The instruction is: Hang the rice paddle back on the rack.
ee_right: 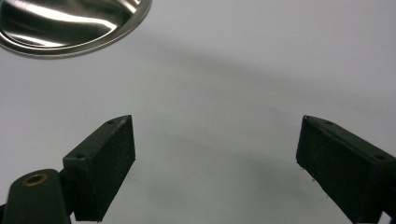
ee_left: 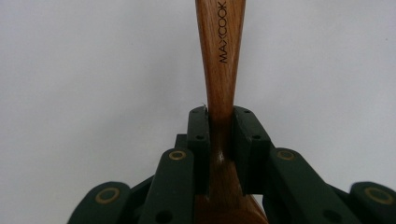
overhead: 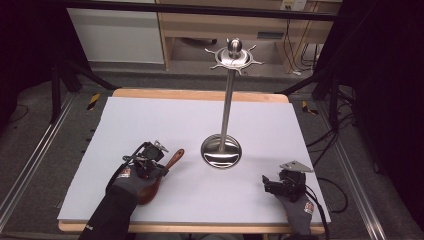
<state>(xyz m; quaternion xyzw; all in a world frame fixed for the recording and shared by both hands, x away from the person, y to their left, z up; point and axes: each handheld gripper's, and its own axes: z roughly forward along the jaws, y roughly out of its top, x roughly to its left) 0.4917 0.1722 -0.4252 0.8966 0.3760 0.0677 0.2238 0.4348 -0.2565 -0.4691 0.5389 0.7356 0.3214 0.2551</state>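
Note:
A brown wooden spoon (overhead: pixel 165 167) lies on the white table cover, its bowl (overhead: pixel 148 191) toward the front edge and its handle tip (overhead: pixel 178 153) pointing at the stand. My left gripper (overhead: pixel 159 164) is shut on the spoon's neck; in the left gripper view the handle (ee_left: pixel 220 60), marked MAXCOOK, runs up out of the closed jaws (ee_left: pixel 219 135). A steel utensil stand (overhead: pixel 226 110) rises from a round base (overhead: pixel 221 152) at mid-table. My right gripper (overhead: pixel 268 182) rests open at the front right, nothing between its pads (ee_right: pixel 105 163).
The stand's top ring (overhead: pixel 233 56) carries several short hooks and a knob. Its shiny base (ee_right: pixel 70 23) lies just ahead of the right gripper. The white cover (overhead: pixel 150 125) spans the table; black frame legs (overhead: pixel 55 90) and cables (overhead: pixel 325 140) flank it.

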